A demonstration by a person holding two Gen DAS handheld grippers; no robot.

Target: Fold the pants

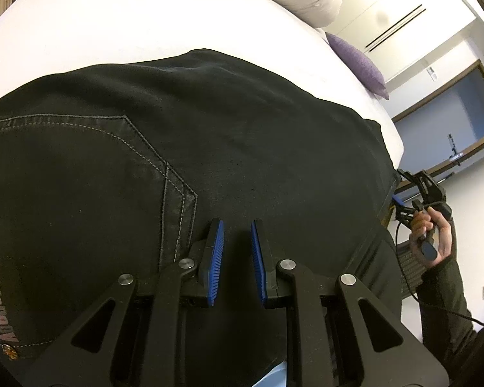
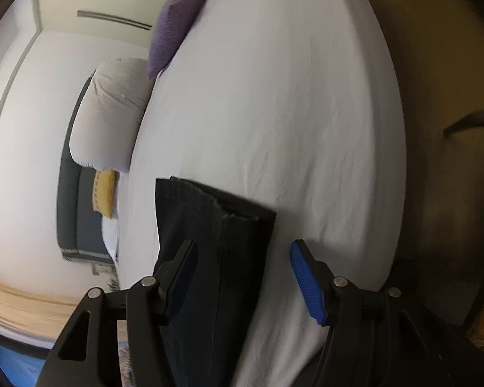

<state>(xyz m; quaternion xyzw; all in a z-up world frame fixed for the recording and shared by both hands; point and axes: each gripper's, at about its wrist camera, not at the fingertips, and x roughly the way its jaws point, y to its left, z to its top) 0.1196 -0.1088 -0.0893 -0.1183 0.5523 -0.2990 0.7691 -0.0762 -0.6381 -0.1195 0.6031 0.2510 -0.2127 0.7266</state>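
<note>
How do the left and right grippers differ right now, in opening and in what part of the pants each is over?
The left gripper has a narrow gap; the right gripper is spread wide. The left sits over the seat of the black pants, beside the back pocket; the right straddles the leg hem. Both are open, gripping nothing, over the white bed.

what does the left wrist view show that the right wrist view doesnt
Only the left wrist view: the back pocket with stitching, the printed label, and the right gripper in the person's hand, jaw state unclear there.
Only the right wrist view: the leg hems and a yellow cushion.
Both: black pants, white bed, purple pillow, open jaws.
</note>
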